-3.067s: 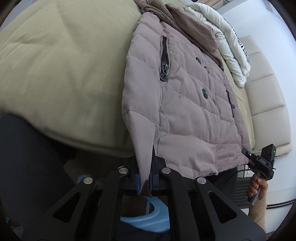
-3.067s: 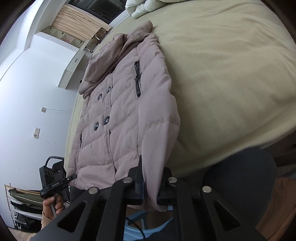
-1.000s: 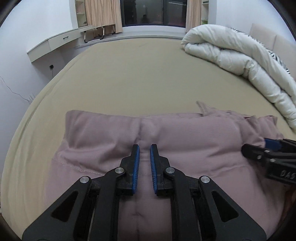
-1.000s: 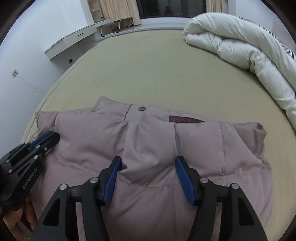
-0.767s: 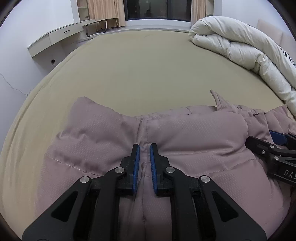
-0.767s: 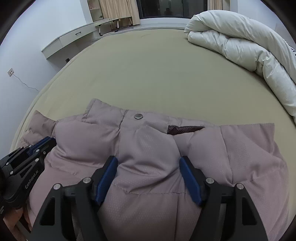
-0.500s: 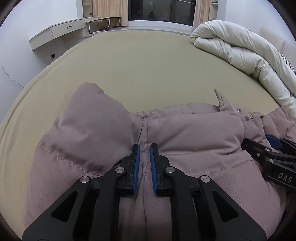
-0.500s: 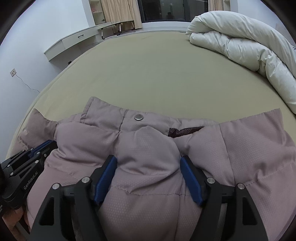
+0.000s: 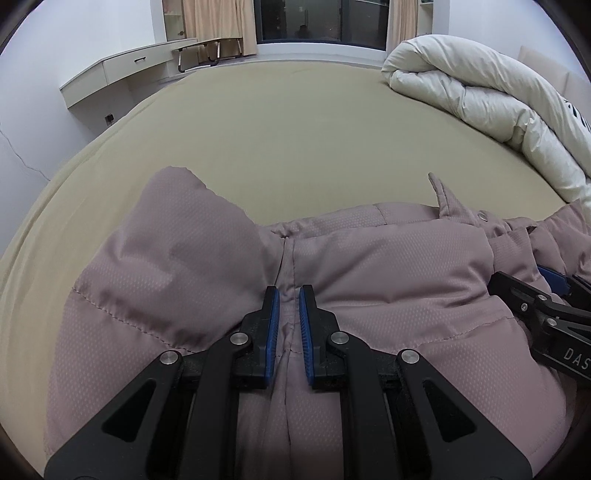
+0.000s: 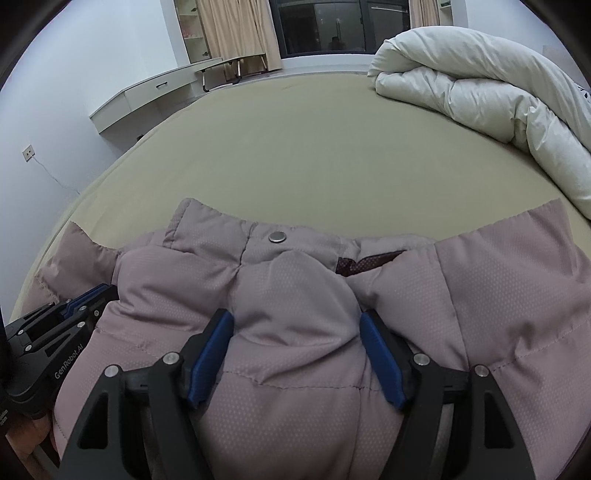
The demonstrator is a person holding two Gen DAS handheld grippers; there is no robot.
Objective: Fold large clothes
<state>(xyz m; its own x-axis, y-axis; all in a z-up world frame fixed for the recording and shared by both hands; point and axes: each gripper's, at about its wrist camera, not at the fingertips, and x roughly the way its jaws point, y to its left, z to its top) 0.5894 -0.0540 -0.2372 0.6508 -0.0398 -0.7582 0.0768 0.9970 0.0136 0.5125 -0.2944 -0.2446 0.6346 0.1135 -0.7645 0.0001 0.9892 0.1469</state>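
A mauve quilted puffer jacket [image 9: 388,280] lies bunched on the near edge of the olive-green bed [image 9: 295,122]. My left gripper [image 9: 288,291] is shut on a seam fold of the jacket. My right gripper [image 10: 295,321] is open, its blue pads astride a puffed part of the jacket [image 10: 295,295] without pinching it. A silver snap [image 10: 277,236] and a dark red lining patch [image 10: 365,263] show at the far hem. Each gripper shows at the side of the other's view: the right gripper [image 9: 546,306] and the left gripper [image 10: 55,332].
A rolled white duvet [image 9: 491,96] lies at the far right of the bed. A grey wall shelf [image 9: 122,70] and a chair stand beyond the bed at the left, before a dark window with beige curtains [image 10: 236,29].
The jacket has been swung from hanging off the bed edge to lying folded over on the bed. In the last second both grippers drew nearer and the cloth bunched up; the right jaws stayed wide open.
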